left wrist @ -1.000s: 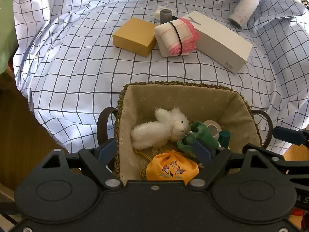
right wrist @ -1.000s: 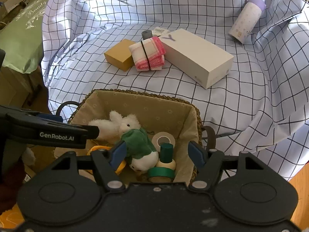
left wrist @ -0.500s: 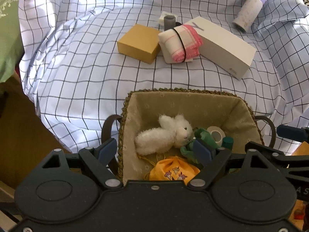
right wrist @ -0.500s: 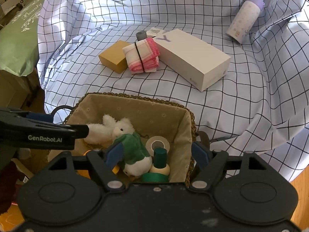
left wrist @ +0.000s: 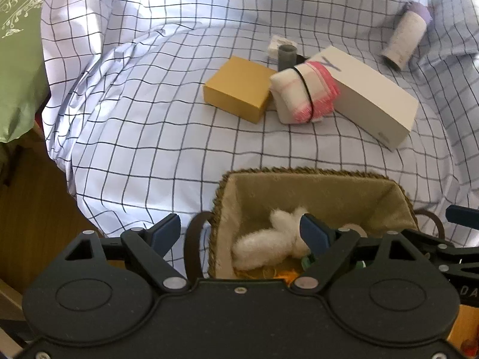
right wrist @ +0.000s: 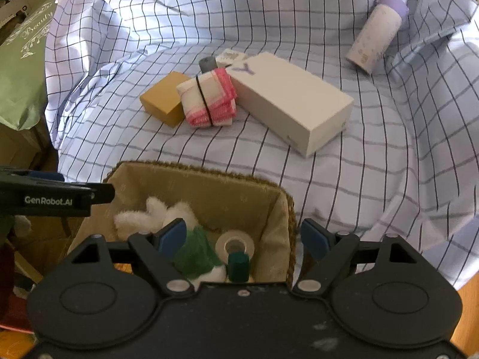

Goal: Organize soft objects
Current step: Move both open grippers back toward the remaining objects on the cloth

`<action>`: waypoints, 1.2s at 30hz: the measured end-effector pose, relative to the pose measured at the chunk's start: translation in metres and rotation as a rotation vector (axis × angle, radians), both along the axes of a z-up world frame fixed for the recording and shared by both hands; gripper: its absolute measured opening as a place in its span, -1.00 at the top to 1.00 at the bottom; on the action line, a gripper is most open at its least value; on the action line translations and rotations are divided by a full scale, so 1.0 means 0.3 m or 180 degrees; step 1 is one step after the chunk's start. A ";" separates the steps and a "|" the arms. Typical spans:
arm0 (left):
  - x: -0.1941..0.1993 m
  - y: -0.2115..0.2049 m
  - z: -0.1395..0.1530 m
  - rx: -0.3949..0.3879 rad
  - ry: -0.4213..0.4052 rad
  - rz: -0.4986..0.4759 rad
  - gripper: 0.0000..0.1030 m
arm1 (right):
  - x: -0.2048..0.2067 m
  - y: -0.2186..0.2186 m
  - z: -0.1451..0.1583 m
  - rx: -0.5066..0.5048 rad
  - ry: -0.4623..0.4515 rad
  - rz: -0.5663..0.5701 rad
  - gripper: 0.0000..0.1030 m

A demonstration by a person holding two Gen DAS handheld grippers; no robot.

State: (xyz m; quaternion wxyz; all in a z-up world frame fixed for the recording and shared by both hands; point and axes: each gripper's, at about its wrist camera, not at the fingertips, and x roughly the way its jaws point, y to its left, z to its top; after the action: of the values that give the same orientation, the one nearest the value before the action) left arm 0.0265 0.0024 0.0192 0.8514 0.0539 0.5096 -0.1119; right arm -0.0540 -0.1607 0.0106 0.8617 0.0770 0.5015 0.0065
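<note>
From the left wrist, the left claw stands wide with nothing gripped, low in the frame over the left rim of the lined basket, where the white plush toy lies at lower centre; the banded pink-and-white cloth bundle sits upper centre on the checked sheet, touching the mustard box and the white box. From the right wrist, the right claw is opening and holds nothing, its fingers either side of the green-dressed plush, tape roll and a green-capped item in the basket's right end at bottom centre.
</note>
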 end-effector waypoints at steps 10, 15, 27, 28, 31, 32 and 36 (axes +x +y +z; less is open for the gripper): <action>0.067 0.021 -0.009 -0.0049 -0.0105 0.0038 -0.62 | 0.141 0.036 0.011 -0.0126 -0.0336 0.0068 -0.63; 0.107 0.031 -0.021 -0.0073 -0.0152 0.0098 -0.62 | 0.222 0.078 0.014 -0.0320 -0.0650 0.0156 -0.84; 0.195 0.074 -0.060 -0.0002 -0.0250 0.0262 -0.82 | 0.406 0.165 -0.076 -0.0500 -0.0890 0.0276 -0.98; 0.203 0.081 -0.064 -0.0010 -0.0246 0.0289 -0.82 | 0.424 0.171 -0.085 -0.0505 -0.0880 0.0304 -0.98; 0.222 0.103 -0.075 -0.0027 -0.0242 0.0376 -0.83 | 0.466 0.196 -0.107 -0.0546 -0.0861 0.0421 -0.96; 0.226 0.109 -0.078 -0.0033 -0.0246 0.0404 -0.83 | 0.479 0.203 -0.113 -0.0562 -0.0855 0.0469 -0.93; 0.236 0.129 -0.092 -0.0044 -0.0220 0.0478 -0.83 | 0.523 0.230 -0.149 -0.0710 -0.0813 0.0621 -0.82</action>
State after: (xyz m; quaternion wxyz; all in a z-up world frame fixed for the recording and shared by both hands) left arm 0.0972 0.0411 -0.0084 0.8748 0.0135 0.4817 -0.0493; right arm 0.1030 -0.0918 -0.0340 0.9168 -0.0694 0.3908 0.0440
